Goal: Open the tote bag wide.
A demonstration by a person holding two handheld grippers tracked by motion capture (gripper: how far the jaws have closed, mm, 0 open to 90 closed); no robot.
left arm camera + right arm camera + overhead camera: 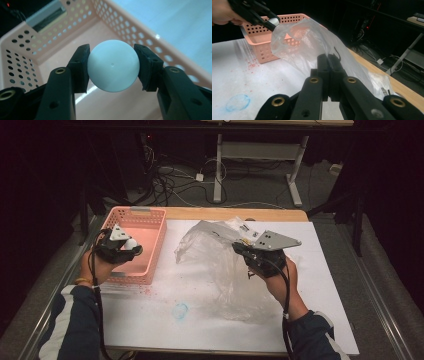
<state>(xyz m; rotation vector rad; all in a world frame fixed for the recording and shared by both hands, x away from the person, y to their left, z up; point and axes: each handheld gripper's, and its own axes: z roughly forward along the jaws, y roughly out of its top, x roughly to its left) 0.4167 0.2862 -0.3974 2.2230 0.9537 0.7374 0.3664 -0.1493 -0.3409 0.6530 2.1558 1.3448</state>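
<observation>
A white ball (113, 66) sits clamped between the two black pads of my left gripper (113, 67), held above the inside of the pink perforated basket (22, 47). From above, that left gripper (131, 248) hovers over the basket (150, 222) at the table's left, the ball (131, 243) at its tip. My right gripper (328, 65) is shut on an edge of a clear plastic bag (312, 45), lifting it off the white table sheet. In the high view the right gripper (241, 249) holds the bag (220, 265) at mid table. The right gripper view also catches the ball (274, 22).
A white sheet (310, 285) covers most of the wooden table, with a blue smudge (180, 310) near the front and reddish specks beside the basket. Cables and a desk frame (295, 180) lie on the dark floor beyond the far edge.
</observation>
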